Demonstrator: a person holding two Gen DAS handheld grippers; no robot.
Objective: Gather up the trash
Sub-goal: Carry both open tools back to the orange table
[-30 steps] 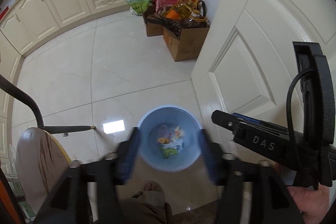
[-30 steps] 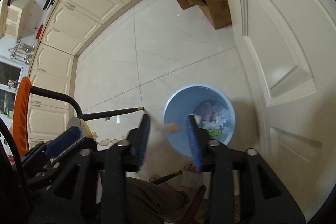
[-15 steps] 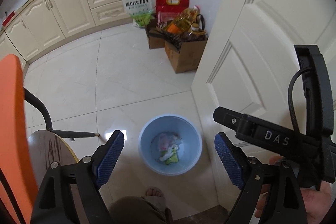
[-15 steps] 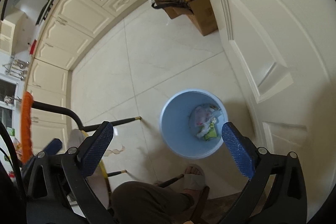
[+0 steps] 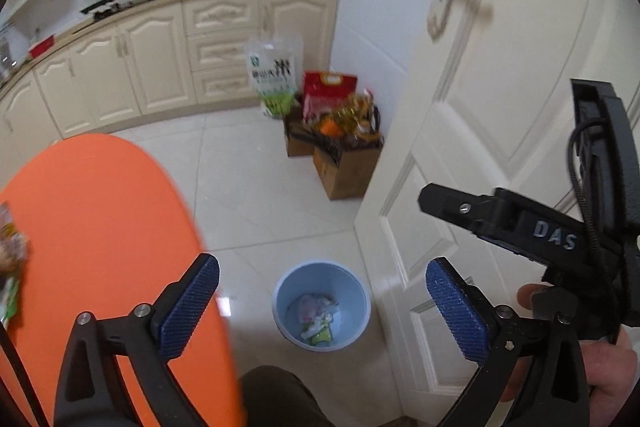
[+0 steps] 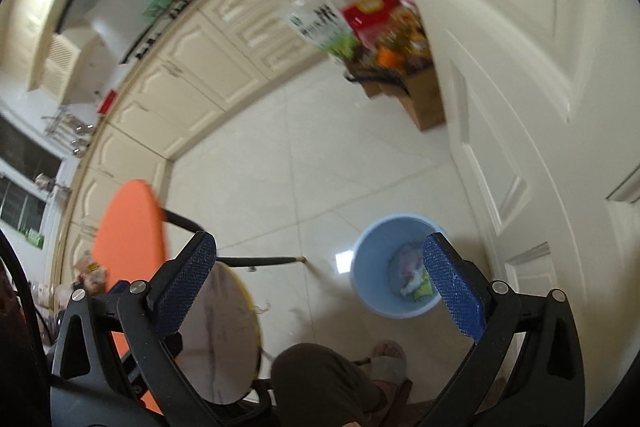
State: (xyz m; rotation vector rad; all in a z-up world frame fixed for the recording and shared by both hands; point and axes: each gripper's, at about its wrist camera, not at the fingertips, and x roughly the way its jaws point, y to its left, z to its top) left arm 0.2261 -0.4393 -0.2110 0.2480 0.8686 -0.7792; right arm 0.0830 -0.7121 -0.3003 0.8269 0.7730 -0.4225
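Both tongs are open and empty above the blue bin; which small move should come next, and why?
Probably swing the left tongs toward the wrappers on the orange table. The bin already holds trash, and both tongs carry nothing.

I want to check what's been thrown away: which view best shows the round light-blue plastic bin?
Left wrist: the round light-blue plastic bin sits unobstructed between the fingers. Right wrist shows it partly behind a blue finger pad.

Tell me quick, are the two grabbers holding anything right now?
Left gripper: open, holding nothing.
Right gripper: open, holding nothing.
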